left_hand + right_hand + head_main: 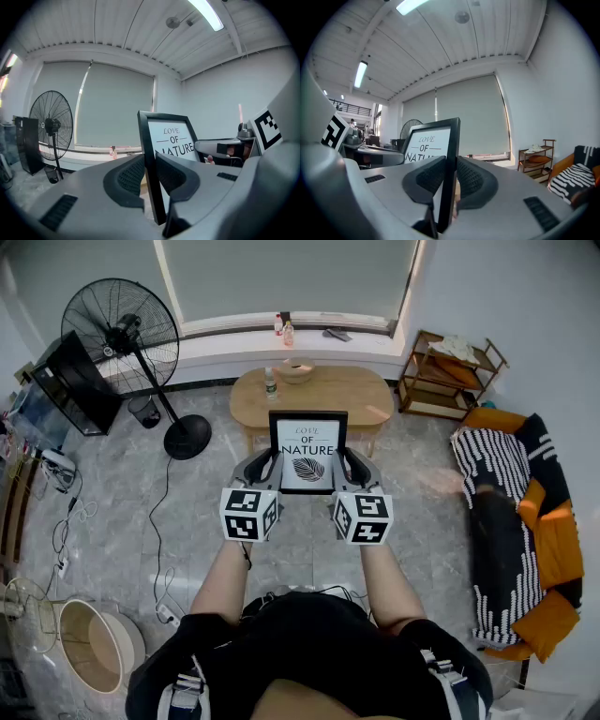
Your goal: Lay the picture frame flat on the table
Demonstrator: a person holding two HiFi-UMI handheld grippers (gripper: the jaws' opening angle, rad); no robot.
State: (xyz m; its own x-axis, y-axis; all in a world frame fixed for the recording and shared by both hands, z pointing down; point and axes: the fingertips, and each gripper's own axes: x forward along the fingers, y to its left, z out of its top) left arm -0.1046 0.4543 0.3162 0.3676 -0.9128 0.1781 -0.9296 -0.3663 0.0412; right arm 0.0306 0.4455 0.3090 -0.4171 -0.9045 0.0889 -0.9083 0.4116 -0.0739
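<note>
A black picture frame with a white print reading "LOVE OF NATURE" and a leaf is held up in the air, upright, between both grippers. My left gripper is shut on the frame's left edge. My right gripper is shut on its right edge. In each gripper view the thin black edge runs up between the two ribbed pads. Beyond the frame stands the oval wooden coffee table, lower and farther from me.
On the table are a bowl and a small bottle. A standing fan is at the left, a wooden shelf at the right, a striped sofa at the far right. Cables lie on the grey floor at the left.
</note>
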